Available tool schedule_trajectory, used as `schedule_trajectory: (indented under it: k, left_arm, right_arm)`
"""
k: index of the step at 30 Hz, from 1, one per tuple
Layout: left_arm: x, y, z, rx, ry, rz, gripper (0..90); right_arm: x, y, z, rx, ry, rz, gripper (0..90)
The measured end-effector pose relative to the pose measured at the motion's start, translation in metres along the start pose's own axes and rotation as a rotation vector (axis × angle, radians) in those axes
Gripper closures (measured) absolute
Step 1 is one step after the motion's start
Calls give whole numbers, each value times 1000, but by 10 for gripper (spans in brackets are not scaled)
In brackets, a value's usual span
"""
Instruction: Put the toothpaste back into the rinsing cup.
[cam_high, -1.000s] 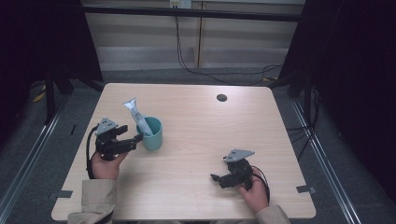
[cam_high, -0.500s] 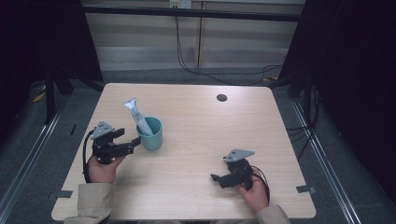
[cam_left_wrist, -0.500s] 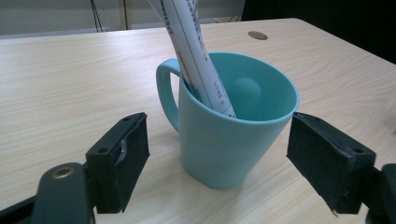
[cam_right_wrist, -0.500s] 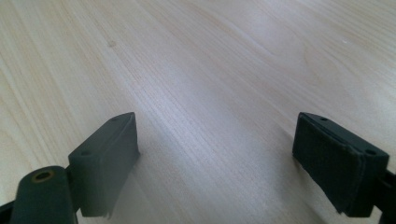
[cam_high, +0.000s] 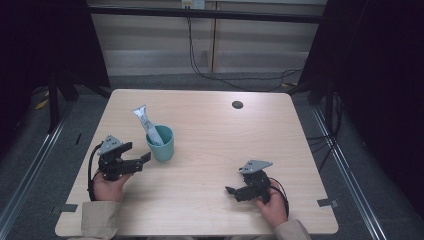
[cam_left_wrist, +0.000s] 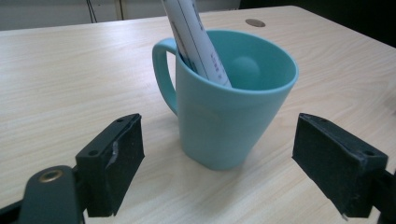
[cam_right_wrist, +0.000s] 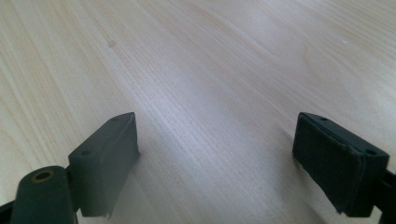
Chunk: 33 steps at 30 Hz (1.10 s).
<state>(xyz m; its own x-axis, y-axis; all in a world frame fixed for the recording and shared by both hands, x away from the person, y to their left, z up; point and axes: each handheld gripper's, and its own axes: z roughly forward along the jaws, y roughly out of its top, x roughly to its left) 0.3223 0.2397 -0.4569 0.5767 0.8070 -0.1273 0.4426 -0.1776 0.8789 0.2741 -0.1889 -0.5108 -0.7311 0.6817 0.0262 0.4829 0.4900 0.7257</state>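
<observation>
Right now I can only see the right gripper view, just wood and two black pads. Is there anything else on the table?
Observer: Yes, a teal mug stands on the table's left half, far from your right claw.
Operator: Is something inside the mug?
Observer: A white tube leans in it, its flat end sticking up over the rim.
Operator: Is the other claw grabbing it?
Observer: No. The left claw is open, its pads apart on either side of the mug without touching it.
</observation>
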Motion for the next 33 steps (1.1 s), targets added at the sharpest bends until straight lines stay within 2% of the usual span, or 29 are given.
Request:
schedule_trajectory:
  k: [15, 30, 33]
  left_arm:
    - [-2, -20, 1, 39, -11, 5, 152]
    - [-1, -37, 2, 86, 11, 15, 150]
    - [-1, -39, 3, 118, 23, 44, 149]
  right_arm:
    - [0, 0, 0, 0, 1, 0, 136]
    - [0, 0, 0, 0, 0, 0, 136]
    - [0, 0, 0, 0, 0, 1, 136]
